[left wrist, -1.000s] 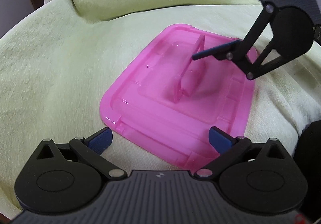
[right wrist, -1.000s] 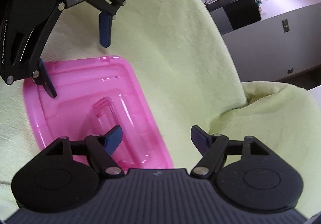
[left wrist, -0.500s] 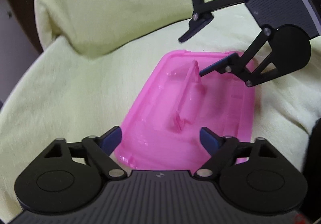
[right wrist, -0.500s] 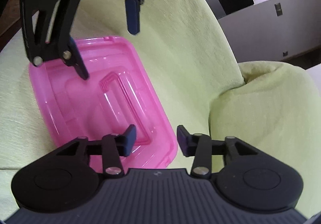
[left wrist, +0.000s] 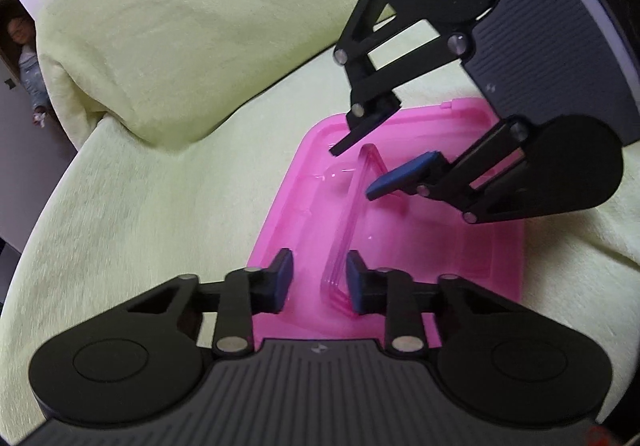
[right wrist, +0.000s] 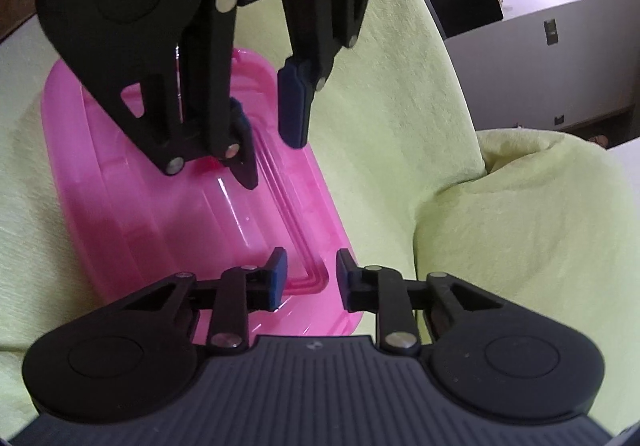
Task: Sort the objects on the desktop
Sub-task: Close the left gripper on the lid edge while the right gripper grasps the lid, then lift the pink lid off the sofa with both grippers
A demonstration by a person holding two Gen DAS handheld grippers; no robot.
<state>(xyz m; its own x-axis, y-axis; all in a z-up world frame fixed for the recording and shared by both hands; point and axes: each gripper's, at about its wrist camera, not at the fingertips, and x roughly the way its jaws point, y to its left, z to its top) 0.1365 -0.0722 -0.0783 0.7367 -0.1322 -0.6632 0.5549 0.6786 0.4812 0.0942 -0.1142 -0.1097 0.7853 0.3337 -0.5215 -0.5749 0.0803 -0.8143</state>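
**Pink lid straddled at both ends of its handle, on a soft surface**

A translucent pink plastic lid [left wrist: 400, 230] lies flat on a pale green plush cover [left wrist: 160, 174], which seems to drape a cushioned seat, not a desk. Its raised, ribbed handle [left wrist: 348, 214] stands up on edge along the middle. The left hand-held gripper [left wrist: 319, 281] is parted, with the near end of the handle between its blue pads, the right-side pad nearly touching it. The right hand-held gripper [right wrist: 308, 278] is likewise parted, set astride the opposite end; no firm grip is shown by either.

The plastic looks smooth, glossy and thin, so a slip from the pads may be expected if they are closed on the narrow rib off-centre. Uneven pulls from the two ends could flex or twist the lid. The yielding plush beneath could let the lid tilt or sink when pressed.
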